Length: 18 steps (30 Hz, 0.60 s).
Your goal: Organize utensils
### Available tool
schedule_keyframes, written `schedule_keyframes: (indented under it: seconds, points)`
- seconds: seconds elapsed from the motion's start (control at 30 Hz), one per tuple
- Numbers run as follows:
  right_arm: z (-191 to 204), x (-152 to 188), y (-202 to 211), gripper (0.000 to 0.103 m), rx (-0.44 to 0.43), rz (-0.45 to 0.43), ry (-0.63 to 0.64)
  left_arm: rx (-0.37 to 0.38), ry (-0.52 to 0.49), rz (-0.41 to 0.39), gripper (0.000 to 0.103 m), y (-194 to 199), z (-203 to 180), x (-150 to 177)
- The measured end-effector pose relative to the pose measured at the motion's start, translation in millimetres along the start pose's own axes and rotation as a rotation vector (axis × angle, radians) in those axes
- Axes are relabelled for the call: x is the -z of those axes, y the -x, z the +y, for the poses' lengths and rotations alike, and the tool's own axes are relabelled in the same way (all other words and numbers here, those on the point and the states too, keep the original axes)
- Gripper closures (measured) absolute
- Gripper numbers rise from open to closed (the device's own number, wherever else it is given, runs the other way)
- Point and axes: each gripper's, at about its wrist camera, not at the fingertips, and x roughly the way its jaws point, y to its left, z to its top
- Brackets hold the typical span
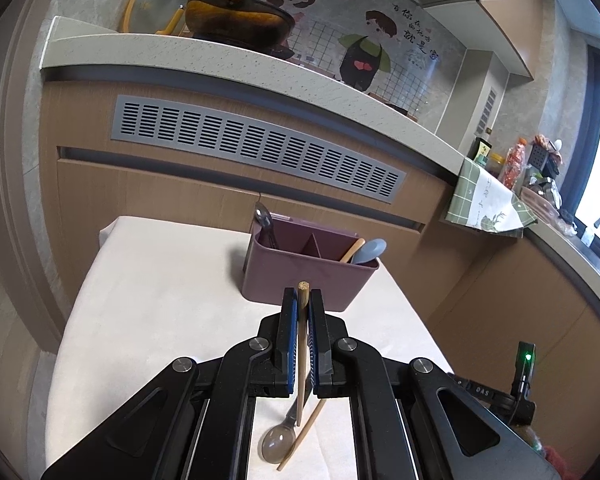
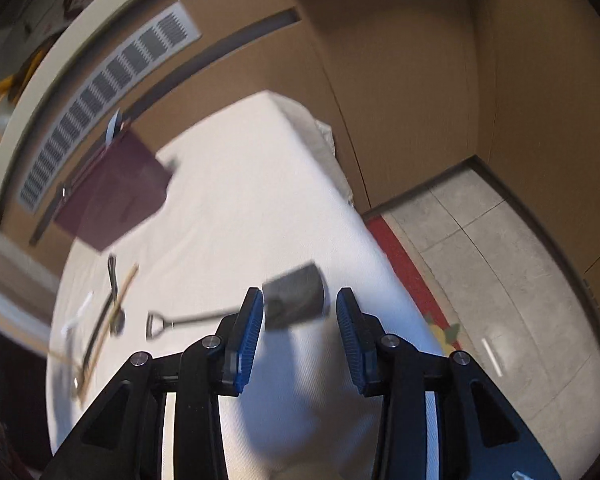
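My left gripper is shut on a wooden chopstick, held upright just in front of the maroon utensil holder. The holder has a metal spoon in its left compartment, and a blue spoon and a wooden handle in its right one. Under the left gripper a grey spoon and a second chopstick lie on the white cloth. My right gripper stands open over a small dark shovel-shaped scoop, whose blade shows between the fingers. The right wrist view is blurred.
The holder stands at the far left of the cloth-covered table. Several loose utensils lie left of the scoop. Brown cabinets with a grey vent rise behind. The table's right edge drops to a tiled floor with a red mat.
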Motion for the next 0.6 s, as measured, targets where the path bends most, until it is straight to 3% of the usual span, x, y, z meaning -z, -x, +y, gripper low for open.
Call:
schedule_keyframes:
  seconds: [0.07,0.1,0.13,0.23,0.43,0.6]
  points:
    - [2.9,-4.1,-4.8,0.072,0.0,-0.007,-0.009,0.0,0.006,0.006,0.098,-2.9,0.0,-0.1]
    - [5.9,-6.2,-7.4,0.087,0.009,-0.007,-0.004,0.001,0.007,0.01,0.098,-4.1,-0.9,0.1]
    - [9.7,-7.8,-10.4,0.095,0.017,0.004,0.011,0.002,0.007,0.013,0.098,-5.1,-1.6,-0.1]
    - [24.1,-11.2,-7.6,0.097,-0.031,0.005,0.055,0.004,0.0,0.015,0.098,-4.6,-4.4,0.6]
    - [86.4,-19.1,51.0,0.099,-0.154,-0.155,0.279,0.017,0.002,0.001,0.098,0.5,-4.0,-0.1]
    - [141.4,-10.6,79.6,0.099,-0.245,-0.204,0.455,0.025,0.003,-0.003,0.098,4.0,-3.1,1.2]
